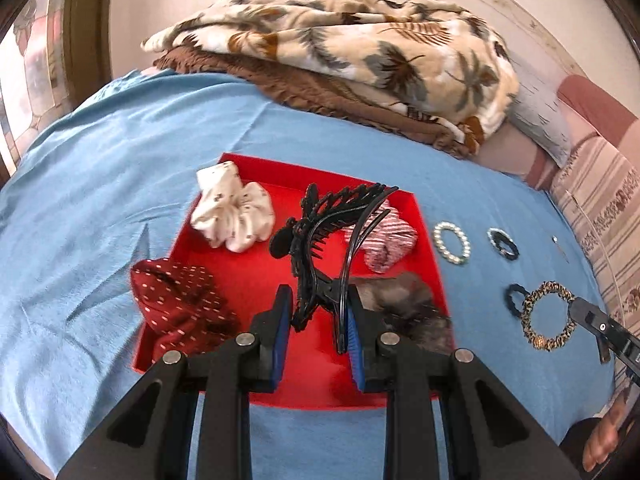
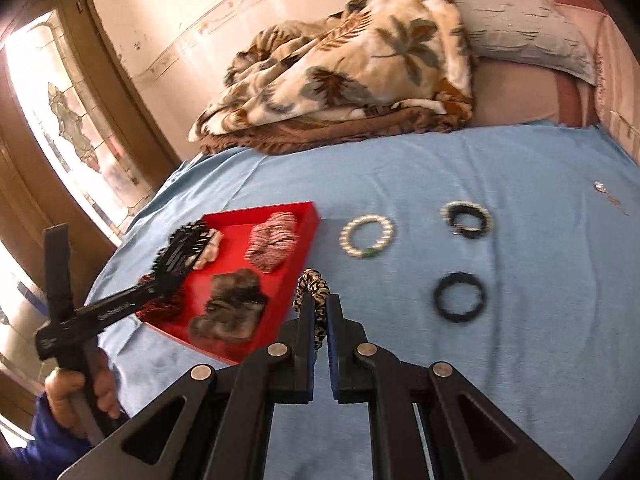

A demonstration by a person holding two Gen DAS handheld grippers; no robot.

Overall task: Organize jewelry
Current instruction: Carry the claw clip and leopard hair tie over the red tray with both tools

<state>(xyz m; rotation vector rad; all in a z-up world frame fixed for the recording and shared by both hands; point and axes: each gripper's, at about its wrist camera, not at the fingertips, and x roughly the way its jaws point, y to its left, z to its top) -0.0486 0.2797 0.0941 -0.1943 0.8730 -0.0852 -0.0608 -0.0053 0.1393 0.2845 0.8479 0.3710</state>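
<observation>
The shallow red rectangular tray (image 1: 430,240) lay on the light blue bedsheet (image 1: 100,200), and you held your left gripper (image 1: 318,304) above its middle with a large black plastic claw hair clip (image 1: 320,240) caught at its hinge end between the blue-padded fingers (image 1: 282,320) — the clip's teeth fanned out over the tray. Inside the tray sat a white printed fabric scrunchie (image 1: 232,210), a dark red dotted scrunchie (image 1: 180,304), a red-and-white striped scrunchie (image 1: 384,240) and a grey-brown furry scrunchie (image 1: 400,304). Your right gripper (image 2: 319,304) hung over the sheet just beside the tray's near right corner, its fingers drawn narrow on a leopard-print fabric hair tie (image 2: 314,286), which stood up between them. From the left camera that same tie showed as a full ring at the tip of the right gripper, overlapping a small black hair tie (image 1: 514,300) in view; whether they touched, you could not tell. Out on the sheet to the right of the tray lay a pearl bead bracelet (image 2: 367,236), a black coiled band ringed with pale beads (image 2: 466,220) and, further right, a small metal pin (image 2: 600,187) — each apart from the others. At the far end of the bed a palm-leaf patterned plush blanket (image 2: 340,72) was heaped beside a pale pillow (image 2: 524,36).
</observation>
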